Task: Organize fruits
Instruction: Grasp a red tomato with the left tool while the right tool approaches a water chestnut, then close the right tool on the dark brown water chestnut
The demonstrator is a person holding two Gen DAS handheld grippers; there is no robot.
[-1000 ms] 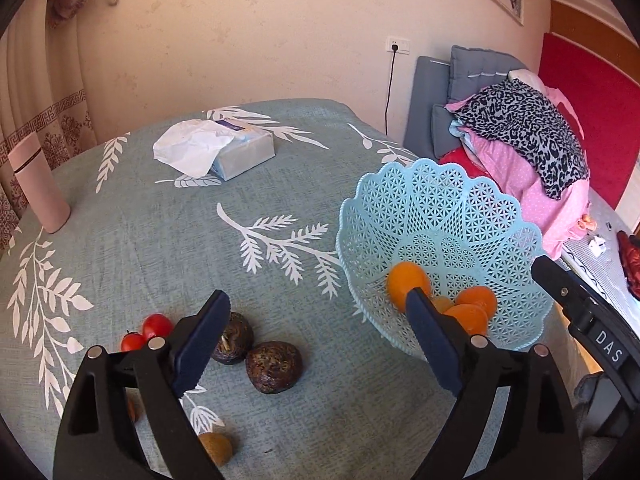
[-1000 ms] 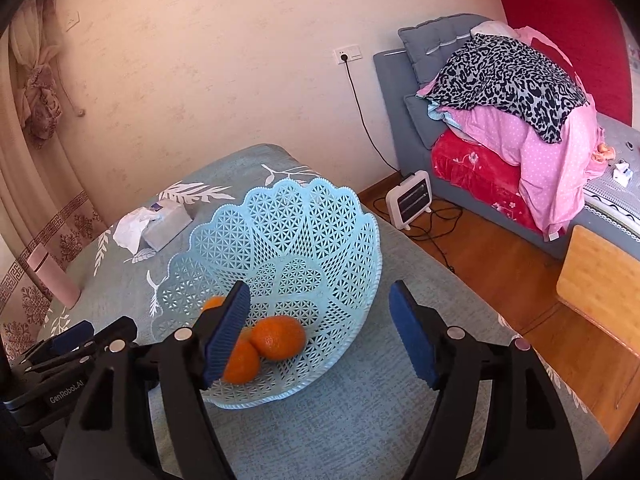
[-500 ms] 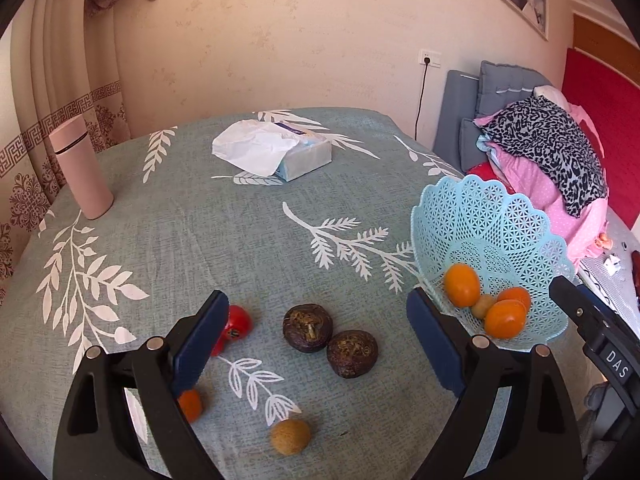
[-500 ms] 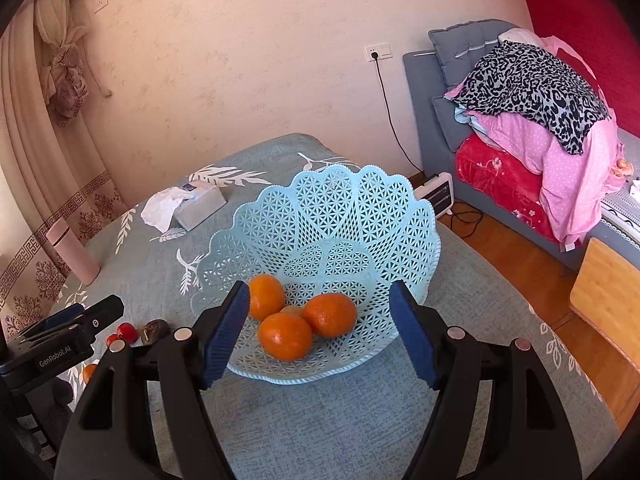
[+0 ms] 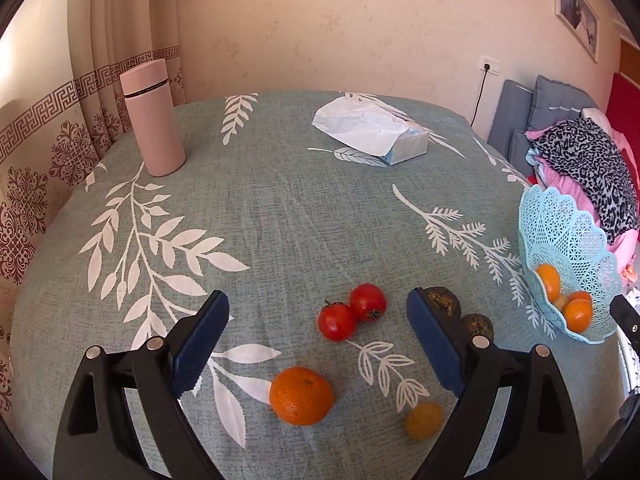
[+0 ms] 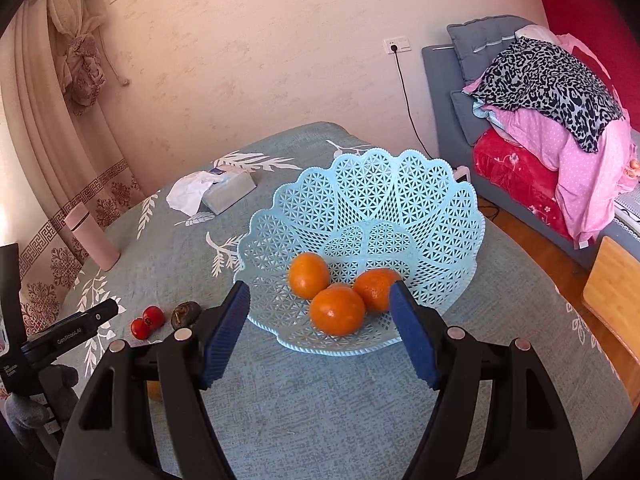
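both the left tongs (image 5: pixel 316 344) and the right tongs (image 6: pixel 320 332) gape empty, the orange (image 5: pixel 301 395) loose on the worktop (image 5: pixel 280 220) well apart from the basket (image 6: pixel 440 208), so a skewed pinch could roll it away.

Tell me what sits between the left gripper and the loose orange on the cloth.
Nothing visible. The left gripper is open above the table and the orange lies bare on the cloth just below its fingers. The two red fruits lie farther off, beyond the orange, not in the path.
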